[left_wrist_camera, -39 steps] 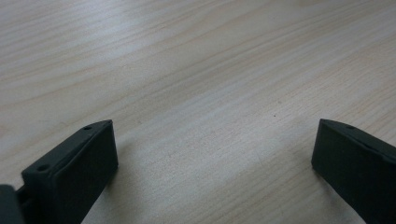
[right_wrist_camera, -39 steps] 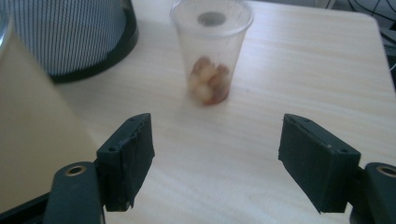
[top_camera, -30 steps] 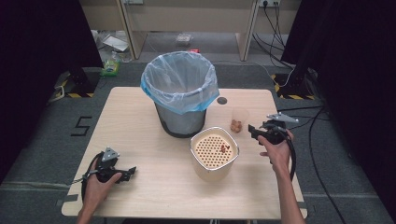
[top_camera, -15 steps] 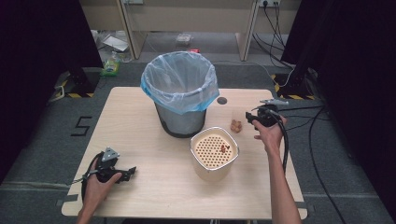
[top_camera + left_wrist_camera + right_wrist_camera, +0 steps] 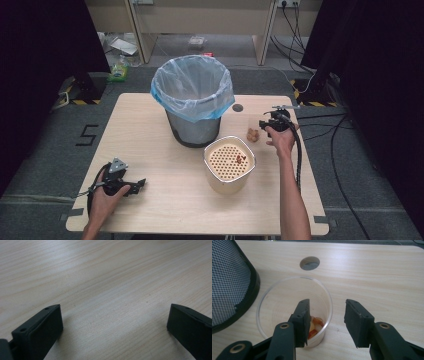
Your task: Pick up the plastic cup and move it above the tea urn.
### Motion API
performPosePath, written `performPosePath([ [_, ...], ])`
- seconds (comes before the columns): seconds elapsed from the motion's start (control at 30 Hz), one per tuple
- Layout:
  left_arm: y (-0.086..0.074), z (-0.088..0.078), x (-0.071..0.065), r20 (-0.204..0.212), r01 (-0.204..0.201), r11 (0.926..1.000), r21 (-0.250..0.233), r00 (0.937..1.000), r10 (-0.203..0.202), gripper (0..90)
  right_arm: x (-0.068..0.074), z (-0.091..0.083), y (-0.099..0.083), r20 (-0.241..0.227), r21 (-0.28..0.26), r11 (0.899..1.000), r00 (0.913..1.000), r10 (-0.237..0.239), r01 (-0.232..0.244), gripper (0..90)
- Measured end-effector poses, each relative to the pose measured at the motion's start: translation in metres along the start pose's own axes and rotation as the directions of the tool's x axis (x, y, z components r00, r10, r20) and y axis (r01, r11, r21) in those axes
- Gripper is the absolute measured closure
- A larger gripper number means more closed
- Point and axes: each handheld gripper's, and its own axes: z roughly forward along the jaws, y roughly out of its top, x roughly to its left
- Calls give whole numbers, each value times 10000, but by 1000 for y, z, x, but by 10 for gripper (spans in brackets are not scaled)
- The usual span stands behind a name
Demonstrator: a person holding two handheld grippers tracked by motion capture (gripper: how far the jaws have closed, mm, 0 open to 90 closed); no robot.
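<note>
bin [image 5: 192, 107]: one, bag-lined, left of right gripper [image 5: 327, 323] | cup [image 5: 294, 310]: one, clear, orange-white pieces at bottom, rim between spread jaws | strainer bowl [image 5: 229, 164]: one, few brown bits inside, nearer than right gripper | left gripper [image 5: 113, 322]: spread wide over bare table [image 5: 105, 277]
</note>
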Motion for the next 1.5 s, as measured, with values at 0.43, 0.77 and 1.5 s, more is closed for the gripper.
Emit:
performPosePath([
  [0.43,0,0,0,1,0,10000,1,10000,0,0,4,8,-3,-212,78,10000,9998,-32,34,813],
  [0.77,0,0,0,-1,-4,10000,5,10000,4,0,13,-7,-6,-428,-799,9946,9966,-700,664,849],
  [1.5,0,0,0,-4,-4,10000,-11,10000,4,0,20,-70,-26,-75,-2962,9404,9842,-1769,1668,852],
])
